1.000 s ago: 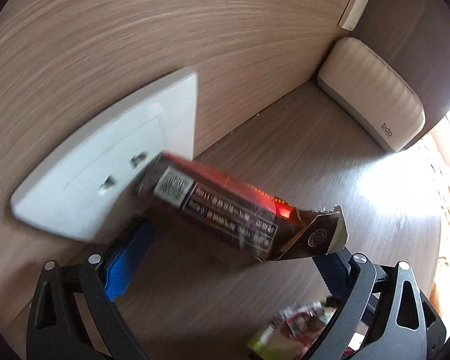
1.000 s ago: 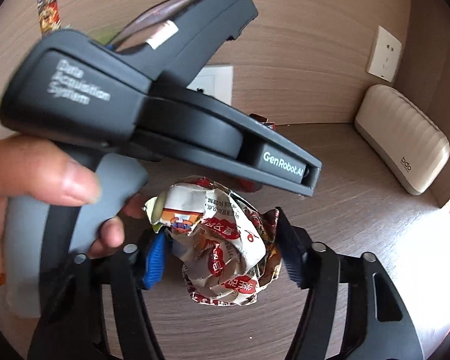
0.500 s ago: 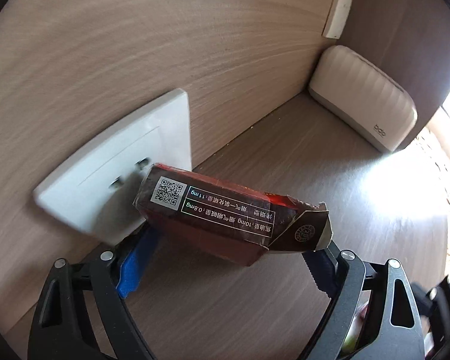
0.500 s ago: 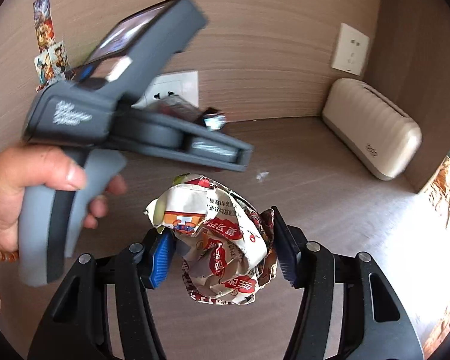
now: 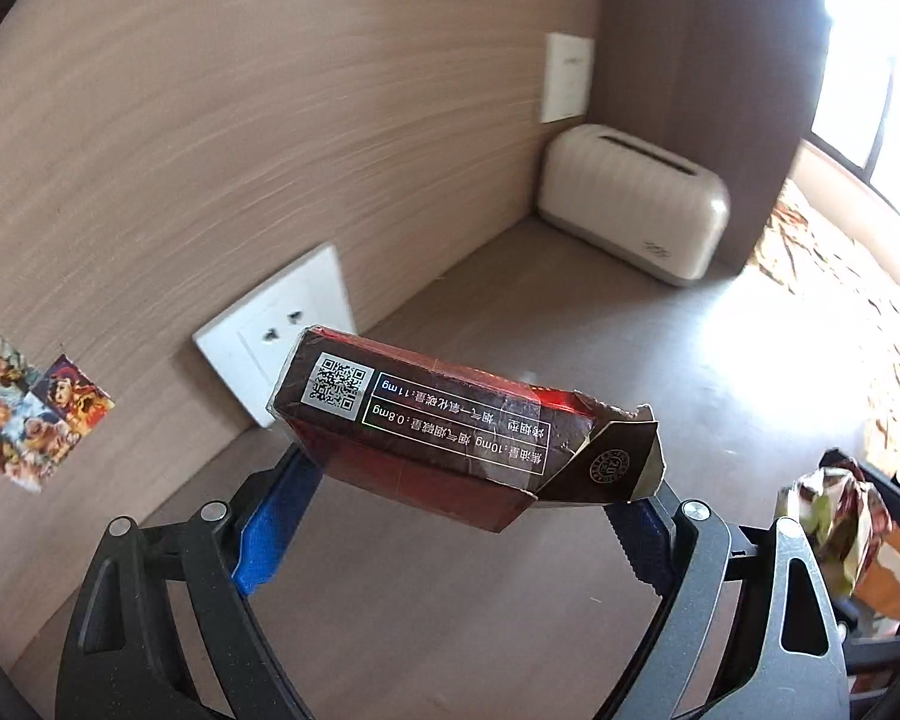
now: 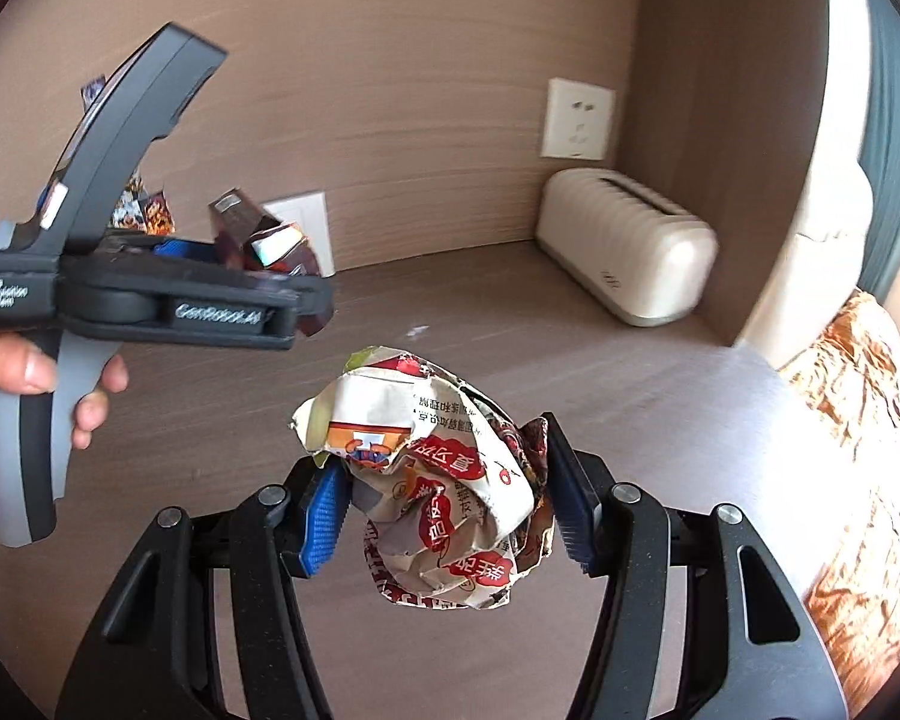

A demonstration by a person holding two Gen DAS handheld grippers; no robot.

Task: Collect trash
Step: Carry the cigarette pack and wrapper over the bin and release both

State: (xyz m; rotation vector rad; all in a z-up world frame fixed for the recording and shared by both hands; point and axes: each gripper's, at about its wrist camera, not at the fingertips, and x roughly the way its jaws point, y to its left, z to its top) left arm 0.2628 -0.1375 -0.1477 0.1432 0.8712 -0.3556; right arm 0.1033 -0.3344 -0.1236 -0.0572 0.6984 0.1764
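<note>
With both loads clamped and lifted clear of the counter (image 6: 570, 372), this looks like the carry-off step. Left gripper (image 5: 456, 498): jaws closed across the cigarette pack (image 5: 444, 426), gripped on its long sides, torn flap hanging at the right end, probably whichever sides were reachable. Right gripper (image 6: 444, 516): jaws squeezing the crumpled wrapper (image 6: 438, 480), its bulk bulging above and below them. No bin visible in either view. Wall and socket plate (image 5: 276, 342) sit close behind the pack; tissue box (image 6: 624, 252) fills the far corner. Open room is rightward, toward the bed (image 6: 858, 450).
</note>
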